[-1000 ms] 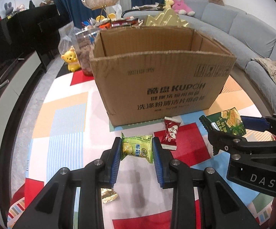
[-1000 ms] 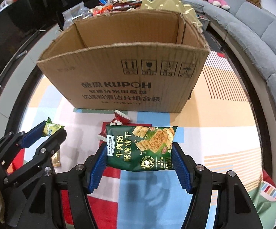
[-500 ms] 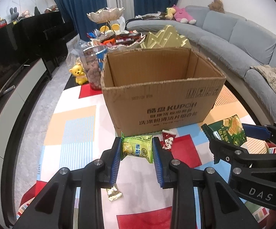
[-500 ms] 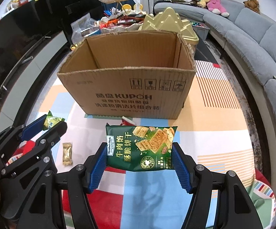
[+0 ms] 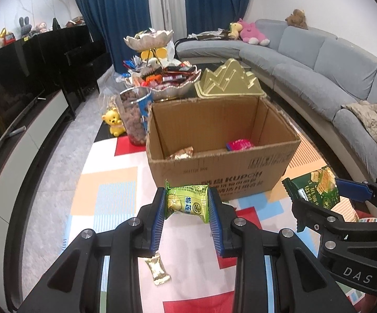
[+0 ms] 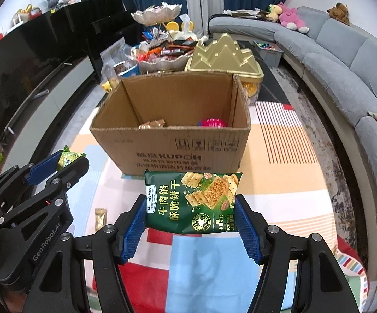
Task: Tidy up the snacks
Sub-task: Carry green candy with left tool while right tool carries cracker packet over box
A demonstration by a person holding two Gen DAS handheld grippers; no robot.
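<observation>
Left wrist view shows the light-green snack packet [image 5: 187, 203] pinched in the left gripper [image 5: 187, 206], clear of the mat, short of the cardboard box [image 5: 222, 177]. Beside it, the right gripper [image 6: 190, 217] clamps a dark-green cracker bag [image 6: 192, 202] across its width. Both seem mid-carry; next each must pass the box's near rim and release inside. A gold candy [image 5: 158, 270] lies on the mat.

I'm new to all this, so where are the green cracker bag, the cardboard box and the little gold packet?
green cracker bag [image 6: 192, 203]: right wrist view, front face.
cardboard box [image 6: 170, 154]: right wrist view, front wall.
gold packet [image 5: 157, 268]: left wrist view, wrapper's middle.
</observation>
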